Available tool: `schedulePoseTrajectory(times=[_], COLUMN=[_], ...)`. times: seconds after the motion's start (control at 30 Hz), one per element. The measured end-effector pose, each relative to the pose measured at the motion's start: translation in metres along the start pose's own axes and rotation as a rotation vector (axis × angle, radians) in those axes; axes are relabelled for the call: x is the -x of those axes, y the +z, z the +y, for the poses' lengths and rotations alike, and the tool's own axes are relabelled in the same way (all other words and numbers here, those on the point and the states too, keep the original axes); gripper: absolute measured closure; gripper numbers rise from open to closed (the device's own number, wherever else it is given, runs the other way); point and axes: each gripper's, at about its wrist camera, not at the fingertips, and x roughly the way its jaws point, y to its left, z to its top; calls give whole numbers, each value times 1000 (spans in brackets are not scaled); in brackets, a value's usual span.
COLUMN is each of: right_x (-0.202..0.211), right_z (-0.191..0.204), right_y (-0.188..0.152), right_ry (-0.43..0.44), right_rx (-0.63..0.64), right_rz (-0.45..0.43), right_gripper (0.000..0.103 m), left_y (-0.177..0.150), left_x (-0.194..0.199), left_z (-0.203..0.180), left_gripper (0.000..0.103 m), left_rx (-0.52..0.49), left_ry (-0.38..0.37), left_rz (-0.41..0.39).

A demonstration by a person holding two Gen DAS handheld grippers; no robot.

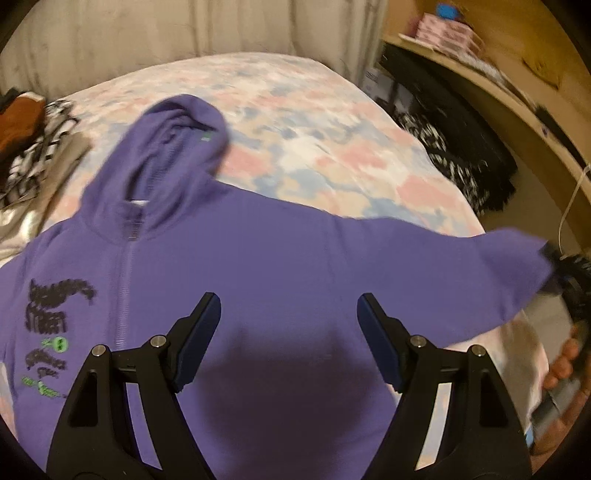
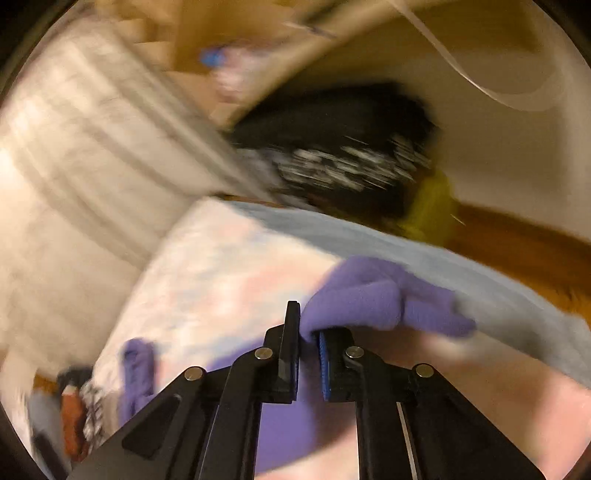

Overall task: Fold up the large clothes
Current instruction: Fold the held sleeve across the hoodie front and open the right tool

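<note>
pastel bedspread [image 1: 332, 122] fills the room's bed, and a purple hoodie [image 1: 258, 258] lies face up on it, zipper and hood showing. right gripper [image 2: 308, 332] pinches the sleeve cuff [image 2: 354, 299]; left gripper [image 1: 288, 314] hangs spread above the chest. likely the sleeve-fold step: next, carry the cuff across the body.

Bedroom in home: pastel-patterned bedspread [image 1: 303, 122] covering bed, pale curtain [image 1: 147, 33] hanging behind, wooden shelf [image 1: 491, 85] (cluttered) standing alongside, clothes pile [image 1: 33, 136] lying nearby.
</note>
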Motion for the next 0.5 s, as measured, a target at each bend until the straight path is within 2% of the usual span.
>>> schedulePoseTrajectory(times=[0.13,0.27,0.37,0.47,0.5], right_x=[12,-5,-37,-75,-83], right_z=[89,160,183,180,171], right_y=[-10,-54,-105,-162,-185], right_ry=[170,295,295,256,238], right_rx=[199,369,461,506,518], right_rz=[6,108,224,382,447], right_gripper=[94,94,94,93,89], left_y=[-3,-11,-20,-32,-36], left_x=[26,45,51,47,42], left_z=[41,82,109,127,130], left_gripper=[29,29,29,28,28], left_rx=[53,107,121,119,125], left_ry=[39,21,38,59,61], left_rz=[-68,-79,-73,-52,-41])
